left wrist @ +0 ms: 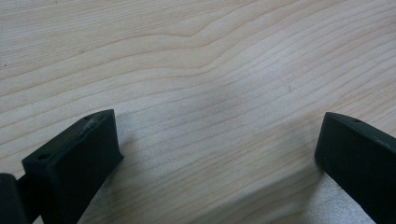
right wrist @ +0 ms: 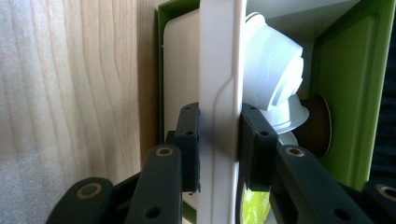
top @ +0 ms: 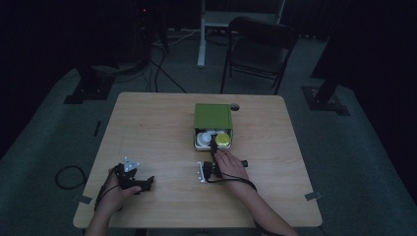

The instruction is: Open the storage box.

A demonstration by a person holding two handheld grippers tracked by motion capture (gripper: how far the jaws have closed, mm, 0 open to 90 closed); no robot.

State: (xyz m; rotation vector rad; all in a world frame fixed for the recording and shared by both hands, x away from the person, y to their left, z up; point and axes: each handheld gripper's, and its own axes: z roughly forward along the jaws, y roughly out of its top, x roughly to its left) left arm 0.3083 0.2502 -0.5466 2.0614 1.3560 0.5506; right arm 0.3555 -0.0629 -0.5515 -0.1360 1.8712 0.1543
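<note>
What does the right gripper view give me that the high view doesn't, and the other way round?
Right gripper view: the right gripper's jaws pinch the drawer's white front panel, with white cups behind it. High view: the left gripper resting on the table, and a chair beyond. Both: the green box and its pulled-out drawer.

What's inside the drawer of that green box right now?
In the white drawer, pulled partly out of the green box, lie white capsule-like cups, a brown one and a yellow-green lid. The back of the drawer is covered by the box. The right gripper grips the front panel.
</note>
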